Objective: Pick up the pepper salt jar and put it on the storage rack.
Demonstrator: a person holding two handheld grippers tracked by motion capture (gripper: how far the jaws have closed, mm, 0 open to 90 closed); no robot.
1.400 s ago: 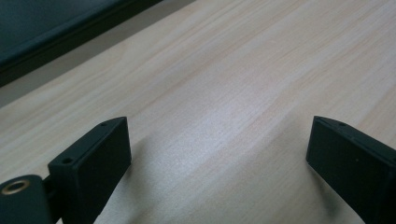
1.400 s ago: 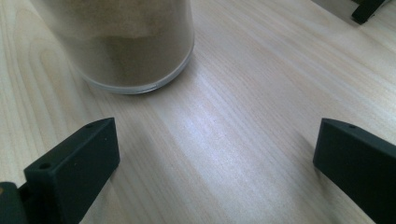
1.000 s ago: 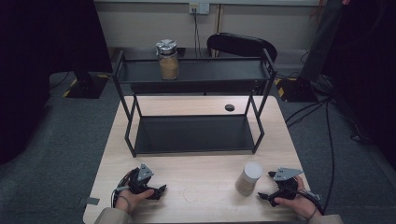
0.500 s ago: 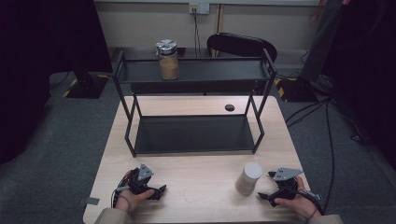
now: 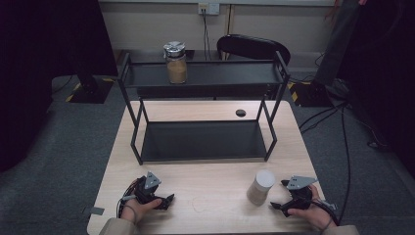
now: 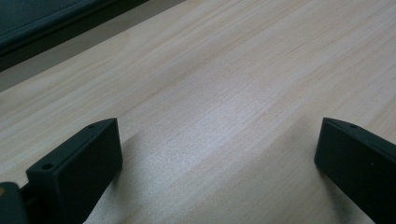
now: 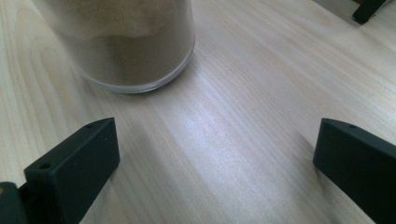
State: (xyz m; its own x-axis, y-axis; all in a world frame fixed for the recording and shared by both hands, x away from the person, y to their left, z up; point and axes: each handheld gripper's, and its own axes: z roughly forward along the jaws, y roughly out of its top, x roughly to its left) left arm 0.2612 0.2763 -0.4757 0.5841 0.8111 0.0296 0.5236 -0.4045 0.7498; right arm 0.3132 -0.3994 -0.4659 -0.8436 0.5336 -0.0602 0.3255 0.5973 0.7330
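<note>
left gripper [image 5: 157,199] rests low on the tabletop [image 5: 205,196] near the front-left edge, fingers [image 6: 74,163] wide apart w/ nothing but bare wood between them; they have just been opening. its own view gives only a dark strip of the rack's lower shelf [image 6: 42,23] at top left, rest cut off.

right gripper [image 5: 283,203] sits near the front-right edge, fingers [image 7: 70,163] spread wide, nothing held. the jar [image 5: 260,187] w/ pale lid stands upright on the tabletop just beside it, on the left gripper's side, not touching. in the right gripper view the jar [image 7: 126,42] is cut off at the top: glass base + brownish fill visible, lid out of frame, standing ahead of the left-hand finger, apart from it.

a second jar [image 5: 175,62], metal lid, stands on the black rack's [image 5: 274,122] top shelf, toward its left end; contents hard to make out beyond a tan colour. small dark hole [image 5: 240,113] in the tabletop behind the rack. forearms cut off at the bottom edge.
</note>
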